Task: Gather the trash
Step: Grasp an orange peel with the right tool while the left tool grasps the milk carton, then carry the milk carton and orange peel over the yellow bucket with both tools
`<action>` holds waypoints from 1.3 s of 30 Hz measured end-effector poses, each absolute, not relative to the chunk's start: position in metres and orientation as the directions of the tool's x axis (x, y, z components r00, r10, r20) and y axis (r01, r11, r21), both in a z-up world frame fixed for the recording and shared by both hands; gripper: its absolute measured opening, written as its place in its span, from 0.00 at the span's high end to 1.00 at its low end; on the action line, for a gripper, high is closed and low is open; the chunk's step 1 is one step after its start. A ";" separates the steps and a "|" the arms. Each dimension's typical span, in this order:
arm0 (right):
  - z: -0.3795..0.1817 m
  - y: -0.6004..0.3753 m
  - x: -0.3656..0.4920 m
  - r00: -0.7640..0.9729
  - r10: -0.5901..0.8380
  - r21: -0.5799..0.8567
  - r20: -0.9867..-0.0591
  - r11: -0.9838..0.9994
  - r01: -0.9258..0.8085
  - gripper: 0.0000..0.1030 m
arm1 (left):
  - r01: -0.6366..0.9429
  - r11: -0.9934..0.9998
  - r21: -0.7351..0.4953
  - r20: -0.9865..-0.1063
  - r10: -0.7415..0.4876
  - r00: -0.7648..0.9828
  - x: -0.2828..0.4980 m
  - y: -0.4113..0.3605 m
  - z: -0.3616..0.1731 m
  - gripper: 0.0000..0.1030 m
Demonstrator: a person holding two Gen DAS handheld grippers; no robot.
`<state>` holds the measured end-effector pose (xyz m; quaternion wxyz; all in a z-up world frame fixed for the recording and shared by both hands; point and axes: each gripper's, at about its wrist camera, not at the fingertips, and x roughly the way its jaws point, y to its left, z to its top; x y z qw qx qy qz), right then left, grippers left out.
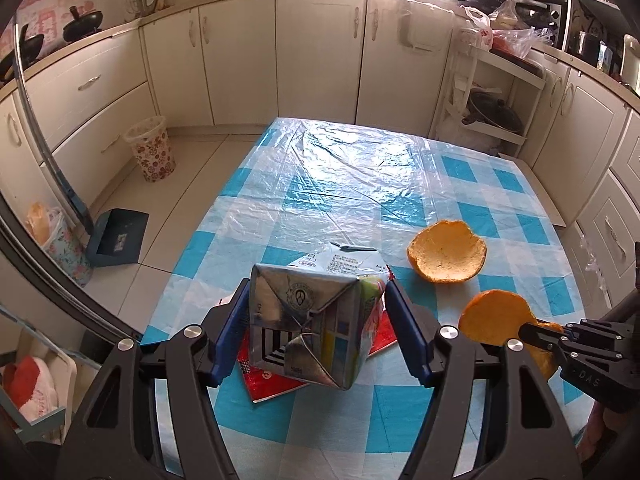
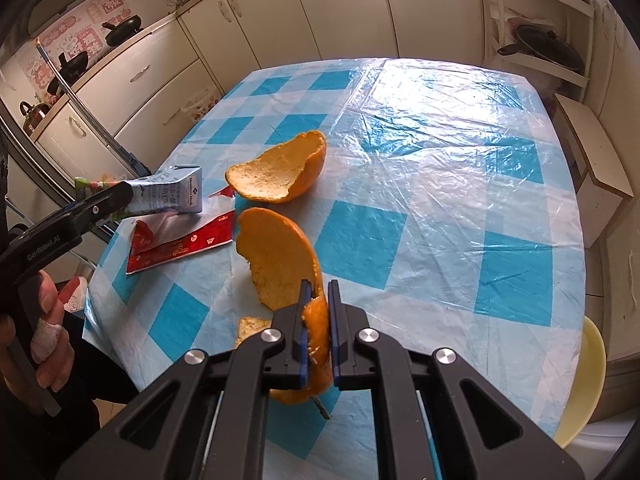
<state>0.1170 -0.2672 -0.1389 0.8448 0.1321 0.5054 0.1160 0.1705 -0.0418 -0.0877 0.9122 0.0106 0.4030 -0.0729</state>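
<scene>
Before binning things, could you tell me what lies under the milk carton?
A red wrapper on the tablecloth lies beneath the held milk carton; its middle is hidden.

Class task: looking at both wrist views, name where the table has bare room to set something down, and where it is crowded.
Free: the far half of the table, beyond the loose orange peel, and its right side. Crowded: the near left corner, with the red wrapper, held carton and gripped peel.

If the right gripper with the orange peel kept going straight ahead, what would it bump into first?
Probably the other orange peel lying on the table, a little left of straight ahead. The right gripper is shut on a held peel and points across the table, but depth is hard to judge.
</scene>
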 end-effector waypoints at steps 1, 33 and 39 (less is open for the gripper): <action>-0.138 -0.269 0.116 0.464 0.334 0.348 -0.821 0.936 -0.059 0.92 | 0.141 0.989 -0.044 -0.732 -0.128 0.669 0.169 -0.041 -0.086 0.39; -0.110 -0.441 0.038 0.633 0.096 0.373 -0.768 0.871 0.320 0.92 | 0.390 0.903 -0.180 -0.627 -0.411 0.662 0.104 -0.147 -0.008 0.39; -0.139 -0.471 0.025 0.580 0.019 0.335 -0.815 0.831 0.444 0.92 | 0.452 0.872 -0.185 -0.641 -0.456 0.617 0.090 -0.194 -0.014 0.39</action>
